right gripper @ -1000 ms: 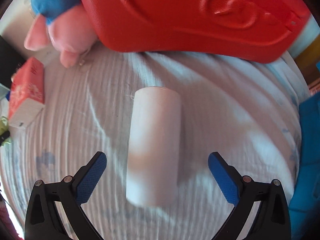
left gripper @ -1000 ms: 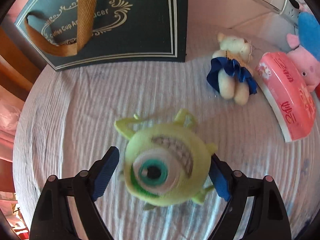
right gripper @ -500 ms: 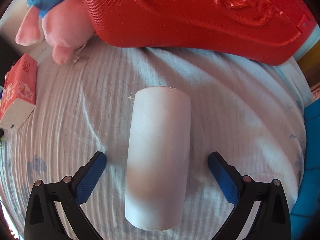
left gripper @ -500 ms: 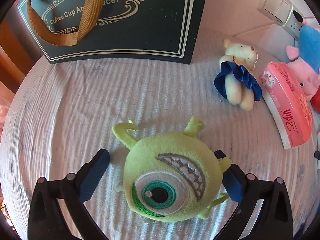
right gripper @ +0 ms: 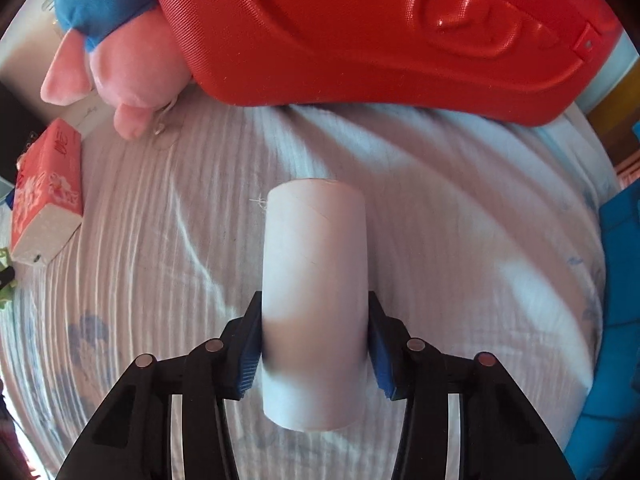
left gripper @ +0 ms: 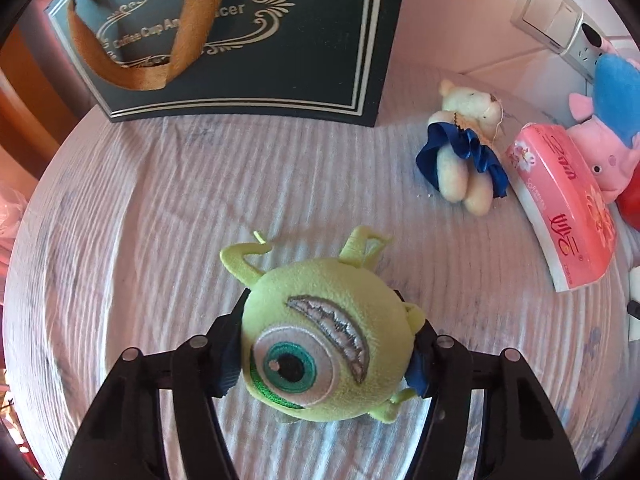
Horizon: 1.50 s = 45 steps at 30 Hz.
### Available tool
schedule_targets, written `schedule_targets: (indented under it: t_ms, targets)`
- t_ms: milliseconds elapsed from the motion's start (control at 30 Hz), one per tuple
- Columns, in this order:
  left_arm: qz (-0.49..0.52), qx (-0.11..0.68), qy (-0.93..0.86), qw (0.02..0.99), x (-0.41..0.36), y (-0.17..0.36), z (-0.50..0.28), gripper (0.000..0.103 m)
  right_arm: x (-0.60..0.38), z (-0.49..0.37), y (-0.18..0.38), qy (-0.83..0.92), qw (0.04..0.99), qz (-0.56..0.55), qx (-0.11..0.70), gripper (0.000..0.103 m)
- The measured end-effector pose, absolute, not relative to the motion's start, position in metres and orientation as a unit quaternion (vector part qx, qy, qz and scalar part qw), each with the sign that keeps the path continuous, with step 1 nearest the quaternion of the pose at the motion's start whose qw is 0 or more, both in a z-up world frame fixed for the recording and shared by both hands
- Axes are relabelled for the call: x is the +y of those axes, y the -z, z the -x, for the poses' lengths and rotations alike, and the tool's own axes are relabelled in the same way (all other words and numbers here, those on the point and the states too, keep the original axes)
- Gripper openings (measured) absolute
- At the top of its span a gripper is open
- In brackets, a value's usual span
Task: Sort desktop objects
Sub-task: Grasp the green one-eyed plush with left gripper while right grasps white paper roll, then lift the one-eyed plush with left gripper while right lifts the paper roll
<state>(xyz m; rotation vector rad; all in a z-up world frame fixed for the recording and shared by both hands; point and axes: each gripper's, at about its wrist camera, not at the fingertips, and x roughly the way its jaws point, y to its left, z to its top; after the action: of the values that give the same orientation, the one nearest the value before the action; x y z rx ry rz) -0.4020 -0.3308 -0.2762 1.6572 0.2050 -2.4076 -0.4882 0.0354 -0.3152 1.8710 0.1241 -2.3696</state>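
In the left wrist view, the left gripper (left gripper: 324, 356) points steeply down at a pale striped cloth (left gripper: 160, 208) covering the surface. Its jaws are closing on a round green one-eyed plush monster (left gripper: 326, 340), which lies on the cloth between the 2 blue pads (left gripper: 228, 364); the pads sit against its left and right sides, squeezing the soft body from both flanks. The toy's teal eye and stitched grin face up toward the camera, and its 2 small horns point away. At upper left a dark green gift bag (left gripper: 312, 48) with gold lettering and a brown ribbon handle stands at the far edge of the cloth. To the right, well apart from the monster, a small cream teddy bear (left gripper: 466, 144) in a blue skirt lies on its back. Just beside it is a pink tissue pack (left gripper: 560, 208), and a pink pig plush (left gripper: 608, 152) in blue rests against the wall at the far right edge, partly cut off.

In the right wrist view, the tissue pack (right gripper: 44, 192) lies at the far left and the pig plush (right gripper: 120, 68) at upper left, touching a large red moulded plastic object (right gripper: 380, 28), possibly a toy. In the centre, the right gripper (right gripper: 316, 350) is closing its jaws on a white cylinder (right gripper: 316, 280), perhaps a paper roll, lying lengthwise on the cloth (right gripper: 480, 220); both pads (right gripper: 248, 356) press its near end.
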Motion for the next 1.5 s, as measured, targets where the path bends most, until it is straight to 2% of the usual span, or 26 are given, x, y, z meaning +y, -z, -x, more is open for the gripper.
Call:
schedule_targets:
  t_ms: [333,467,633,833,1100,1500]
  targets:
    - [-0.501,0.047,0.857,0.110,-0.319,0.215,0.338,0.062,0.041,0.447,0.275,0.812,0.090,-0.574,0.058,0.045]
    - [-0.476,0.048,0.873,0.091,-0.301,0.184,0.310,0.062,0.041,0.404,0.241,0.832,0.112,-0.542,0.045,0.045]
    - [-0.451,0.045,0.889,0.065,-0.268,0.164,0.269,0.062,0.040,0.343,0.171,0.859,0.132,-0.493,0.041,0.045]
    - [-0.423,0.026,0.906,0.004,-0.193,0.122,0.213,0.062,0.060,0.259,0.100,0.895,0.138,-0.423,0.031,0.046]
    - [-0.323,-0.006,0.944,-0.063,-0.092,0.038,0.139,0.062,0.123,0.161,0.021,0.932,0.129,-0.339,0.012,0.046]
    - [-0.231,-0.044,0.960,-0.155,0.061,-0.031,0.080,0.062,0.241,0.082,-0.063,0.970,0.072,-0.231,0.003,0.046]
